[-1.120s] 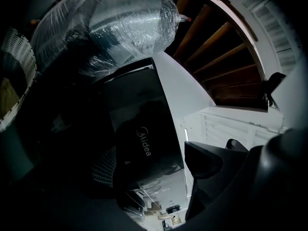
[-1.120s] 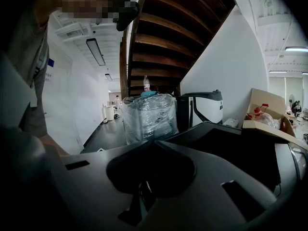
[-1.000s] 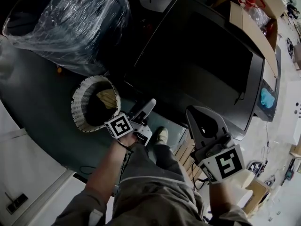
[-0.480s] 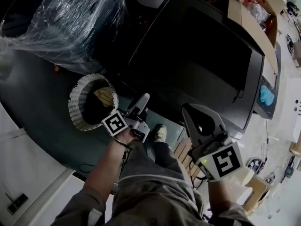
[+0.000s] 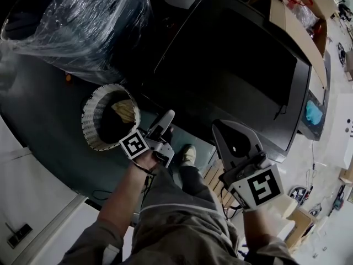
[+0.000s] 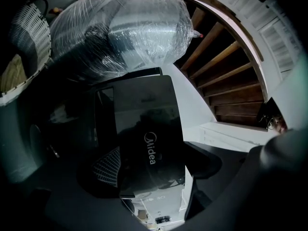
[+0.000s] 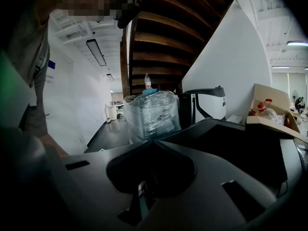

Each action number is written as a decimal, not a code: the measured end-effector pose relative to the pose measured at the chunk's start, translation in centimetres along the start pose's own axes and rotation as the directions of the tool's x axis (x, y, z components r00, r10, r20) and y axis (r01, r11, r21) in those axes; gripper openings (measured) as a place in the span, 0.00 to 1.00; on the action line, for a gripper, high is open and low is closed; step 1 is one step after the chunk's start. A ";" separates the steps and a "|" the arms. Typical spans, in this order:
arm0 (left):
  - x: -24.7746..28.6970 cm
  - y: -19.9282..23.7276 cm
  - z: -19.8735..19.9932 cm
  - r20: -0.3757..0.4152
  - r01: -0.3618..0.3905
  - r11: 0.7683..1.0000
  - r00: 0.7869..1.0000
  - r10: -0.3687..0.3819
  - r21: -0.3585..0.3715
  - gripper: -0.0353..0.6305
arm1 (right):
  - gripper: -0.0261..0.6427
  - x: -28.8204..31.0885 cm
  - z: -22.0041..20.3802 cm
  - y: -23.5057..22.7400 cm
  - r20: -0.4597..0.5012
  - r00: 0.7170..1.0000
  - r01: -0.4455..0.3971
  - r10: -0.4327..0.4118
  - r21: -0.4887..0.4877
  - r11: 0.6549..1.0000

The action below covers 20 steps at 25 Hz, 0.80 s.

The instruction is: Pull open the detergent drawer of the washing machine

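- From my head, the washing machine (image 5: 231, 65) lies dark just ahead of both tools. My left gripper (image 5: 165, 120) hangs off its near edge, beside a ribbed basket (image 5: 91, 112).
- Only my left gripper view shows its jaws spread wide and empty. They frame the Midea lid and a pale front panel (image 6: 159, 203); I cannot pick out the drawer there.
- My right gripper (image 5: 223, 131) has its jaws closed on nothing. Its own view alone shows the wooden stairs (image 7: 159, 37).

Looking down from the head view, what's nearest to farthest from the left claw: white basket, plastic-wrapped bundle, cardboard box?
1. White basket, just left of the left claw.
2. Plastic-wrapped bundle, upper left.
3. Cardboard box, far upper right.
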<state>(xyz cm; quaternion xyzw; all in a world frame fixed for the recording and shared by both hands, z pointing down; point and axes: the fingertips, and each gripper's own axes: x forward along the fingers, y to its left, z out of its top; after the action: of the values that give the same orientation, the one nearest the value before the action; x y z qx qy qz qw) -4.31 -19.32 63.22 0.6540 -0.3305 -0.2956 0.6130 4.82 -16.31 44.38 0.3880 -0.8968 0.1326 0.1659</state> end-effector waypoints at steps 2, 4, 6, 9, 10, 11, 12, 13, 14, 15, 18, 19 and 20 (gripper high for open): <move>-0.7 0.0 -0.1 -0.002 -0.003 1.000 1.000 0.003 0.000 0.70 | 0.08 0.0 -0.1 0.2 0.004 1.000 -0.002 0.002 0.001 1.000; -1.5 0.1 -0.3 -0.003 -0.008 1.000 1.000 0.008 0.002 0.70 | 0.08 0.0 -0.1 0.4 0.011 1.000 -0.005 0.005 0.001 1.000; -2.4 0.1 -0.5 -0.003 -0.010 1.000 1.000 0.010 0.005 0.70 | 0.08 -0.2 -0.3 0.7 -0.005 1.000 -0.012 0.012 -0.001 1.000; -3.8 0.2 -0.9 -0.005 -0.014 1.000 1.000 0.014 0.011 0.70 | 0.08 -0.2 -0.4 1.4 -0.010 1.000 -0.021 0.021 -0.001 1.000; -4.3 0.2 -1.1 -0.006 -0.017 1.000 1.000 0.017 0.009 0.70 | 0.09 -0.2 -0.4 1.6 -0.008 1.000 -0.024 0.024 -0.001 1.000; -4.8 0.2 -1.2 -0.007 -0.019 1.000 1.000 0.019 0.007 0.70 | 0.08 -0.2 -0.3 1.8 -0.006 1.000 -0.027 0.027 0.000 1.000; -5.3 0.3 -1.4 -0.007 -0.020 1.000 1.000 0.020 0.007 0.70 | 0.08 -0.2 -0.3 2.0 -0.006 1.000 -0.030 0.030 -0.001 1.000; -5.8 0.3 -1.5 -0.006 -0.021 1.000 1.000 0.021 0.008 0.70 | 0.08 -0.2 -0.2 2.2 -0.007 0.999 -0.032 0.032 -0.001 0.999; -6.3 0.3 -1.6 -0.004 -0.021 1.000 1.000 0.022 0.009 0.70 | 0.09 -0.2 -0.2 2.3 -0.010 0.999 -0.035 0.035 -0.003 0.999; -6.7 0.4 -1.7 -0.001 -0.022 1.000 1.000 0.022 0.008 0.70 | 0.09 -0.2 -0.2 2.5 -0.014 0.999 -0.038 0.038 -0.005 0.999; -7.8 0.6 -2.0 0.009 -0.032 0.999 0.999 0.032 0.001 0.70 | 0.08 -0.3 -0.3 3.0 -0.020 0.999 -0.049 0.049 -0.015 0.999; -8.1 0.6 -2.1 0.009 -0.035 0.999 0.999 0.035 0.001 0.70 | 0.08 -0.3 -0.3 3.1 -0.020 0.998 -0.052 0.051 -0.017 0.999; -8.5 0.6 -2.2 0.009 -0.037 0.999 0.999 0.037 0.000 0.70 | 0.08 -0.2 -0.2 3.3 -0.017 0.998 -0.054 0.054 -0.015 0.998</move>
<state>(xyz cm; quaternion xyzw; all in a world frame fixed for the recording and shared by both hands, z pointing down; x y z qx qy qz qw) -7.72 -11.27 63.81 0.6467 -0.3452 -0.2871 0.6166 2.58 -13.91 44.07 0.3614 -0.9065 0.1332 0.1728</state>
